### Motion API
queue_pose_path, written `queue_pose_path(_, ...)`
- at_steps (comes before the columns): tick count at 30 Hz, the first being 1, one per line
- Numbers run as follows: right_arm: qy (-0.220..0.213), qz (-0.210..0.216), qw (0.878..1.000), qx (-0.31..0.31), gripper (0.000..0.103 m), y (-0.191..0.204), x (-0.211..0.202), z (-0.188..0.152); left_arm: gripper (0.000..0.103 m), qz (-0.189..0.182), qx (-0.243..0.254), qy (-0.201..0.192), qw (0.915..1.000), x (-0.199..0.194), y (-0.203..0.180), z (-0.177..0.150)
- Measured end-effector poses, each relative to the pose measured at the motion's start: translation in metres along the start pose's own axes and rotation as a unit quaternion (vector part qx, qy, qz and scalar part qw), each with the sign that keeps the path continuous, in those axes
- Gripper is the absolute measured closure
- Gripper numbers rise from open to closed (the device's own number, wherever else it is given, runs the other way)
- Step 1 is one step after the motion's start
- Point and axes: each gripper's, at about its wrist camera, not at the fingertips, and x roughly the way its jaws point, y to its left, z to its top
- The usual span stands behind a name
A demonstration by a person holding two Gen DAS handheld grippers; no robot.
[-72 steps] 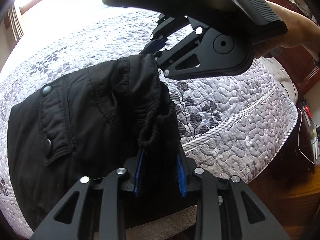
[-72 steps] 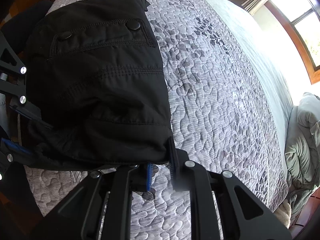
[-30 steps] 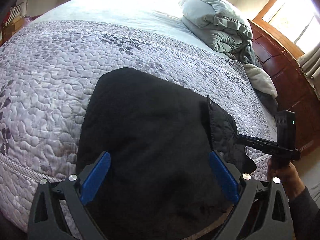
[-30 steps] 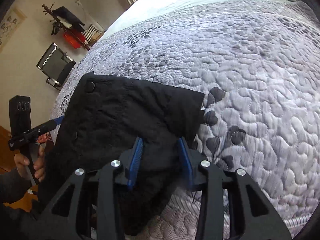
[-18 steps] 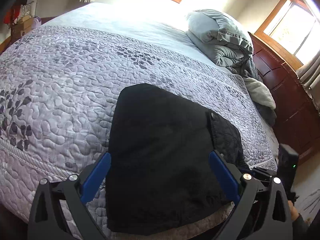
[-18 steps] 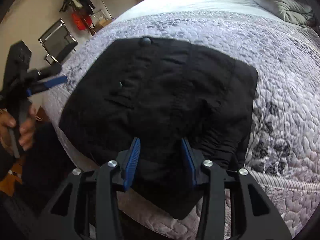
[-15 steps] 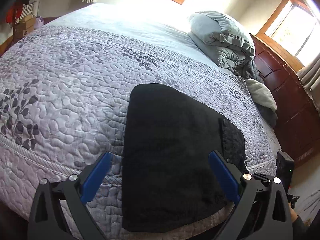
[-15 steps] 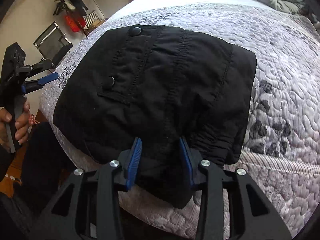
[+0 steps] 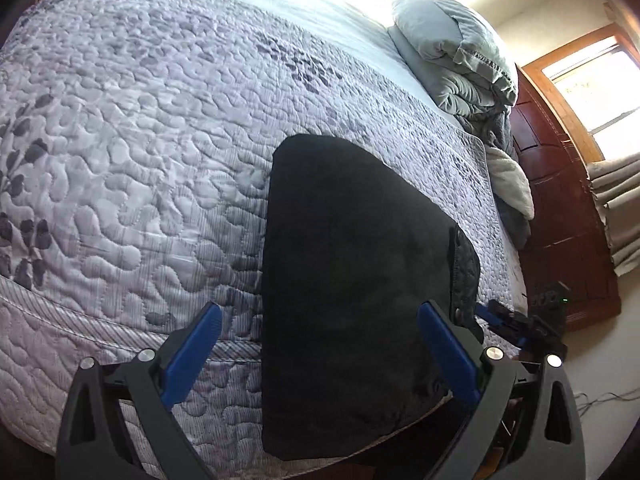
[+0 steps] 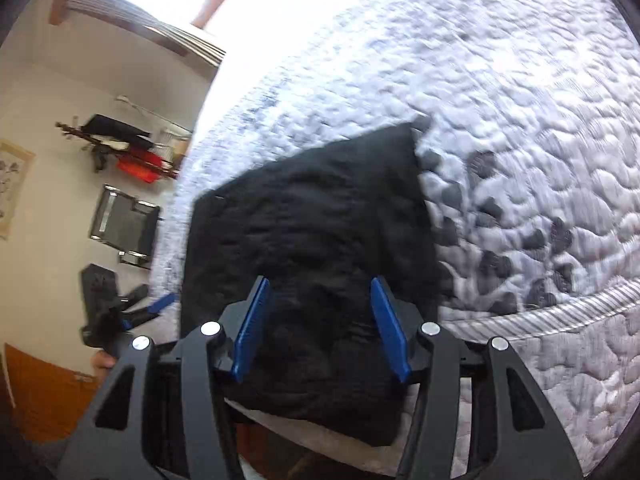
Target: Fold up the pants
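Black folded pants [image 9: 352, 288] lie at the quilted grey bed's [image 9: 132, 184] edge. The left gripper [image 9: 318, 350] is wide open; the right gripper [image 10: 320, 328] has just opened. A bump could slide them off.

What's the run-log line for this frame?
pants: folded, flat on quilt at bed edge | left tongs: open, empty | right tongs: just opened, off the cloth | stage: release
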Motion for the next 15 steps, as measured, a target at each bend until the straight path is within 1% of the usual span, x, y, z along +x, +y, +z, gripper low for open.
queue_pose_path(1,0.007,-0.006,1.0,0.008,0.064,-0.01,0.001,-0.001,0.004,-0.007,-0.003,0.008,0.9999,0.001,0.003,0.004)
queue_pose_path(2,0.009,-0.002,1.0,0.026,0.062,-0.019,-0.004,-0.001,0.004,-0.019,-0.009,0.017,0.9996,0.001,0.007,0.009)
queue_pose_path(3,0.007,-0.001,0.999,0.045,0.05,-0.026,-0.012,-0.001,0.004,-0.032,-0.015,0.025,0.999,0.0,0.012,0.013)
queue_pose_path(4,-0.001,0.002,0.998,0.058,0.022,-0.033,-0.024,-0.002,0.004,-0.047,-0.022,0.034,0.9981,-0.001,0.016,0.019)
queue_pose_path(5,-0.008,0.01,0.998,0.068,0.008,-0.039,-0.035,-0.002,0.004,-0.06,-0.028,0.043,0.9969,0.0,0.021,0.024)
queue_pose_path(6,-0.009,0.029,0.996,0.084,0.008,-0.047,-0.043,-0.002,0.004,-0.072,-0.031,0.054,0.9955,0.003,0.026,0.03)
queue_pose_path(7,-0.001,0.048,0.993,0.106,0.007,-0.056,-0.046,-0.001,0.004,-0.081,-0.033,0.067,0.994,0.007,0.031,0.035)
queue_pose_path(9,0.029,0.085,0.984,0.155,0.006,-0.075,-0.043,0.002,0.004,-0.093,-0.035,0.097,0.9903,0.022,0.039,0.043)
queue_pose_path(10,0.042,0.102,0.979,0.169,0.006,-0.08,-0.037,0.002,0.004,-0.1,-0.038,0.11,0.9881,0.029,0.042,0.046)
queue_pose_path(12,0.062,0.107,0.978,0.166,0.005,-0.081,-0.025,0.007,0.004,-0.115,-0.046,0.131,0.9835,0.043,0.048,0.048)
queue_pose_path(15,0.091,0.117,0.978,0.147,0.005,-0.071,-0.002,0.01,0.004,-0.12,-0.047,0.145,0.9811,0.058,0.052,0.049)
